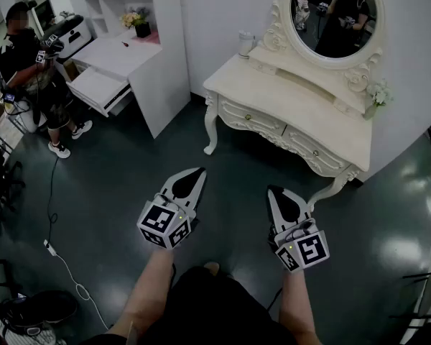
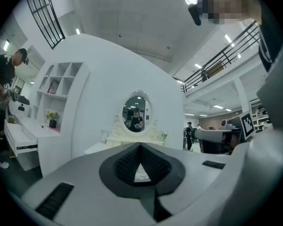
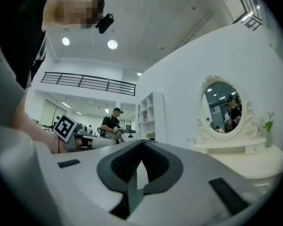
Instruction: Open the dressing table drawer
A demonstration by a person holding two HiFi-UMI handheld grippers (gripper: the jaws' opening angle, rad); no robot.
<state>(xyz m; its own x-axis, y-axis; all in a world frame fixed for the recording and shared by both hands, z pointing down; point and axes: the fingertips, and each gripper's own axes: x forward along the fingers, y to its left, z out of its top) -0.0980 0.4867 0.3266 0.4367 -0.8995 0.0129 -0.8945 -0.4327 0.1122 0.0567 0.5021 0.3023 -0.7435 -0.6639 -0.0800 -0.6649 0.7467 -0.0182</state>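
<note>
A cream carved dressing table (image 1: 302,103) with an oval mirror (image 1: 335,13) stands against the wall ahead. Its front holds two drawers side by side, the left drawer (image 1: 253,118) and the right drawer (image 1: 317,153); both are closed and each has a small knob. My left gripper (image 1: 199,170) and right gripper (image 1: 274,190) are held level over the dark floor, well short of the table and touching nothing. On both, the jaws meet at the tips with nothing between them. The left gripper (image 2: 140,145) faces the table head on. In the right gripper (image 3: 142,143) view the table lies to the right.
A white desk with shelves (image 1: 133,45) and a pulled-out tray stands at the left. Beside it is another person (image 1: 30,70) holding grippers. A white cable (image 1: 65,264) runs over the floor at the lower left. A small flower vase (image 1: 376,99) stands on the table's right end.
</note>
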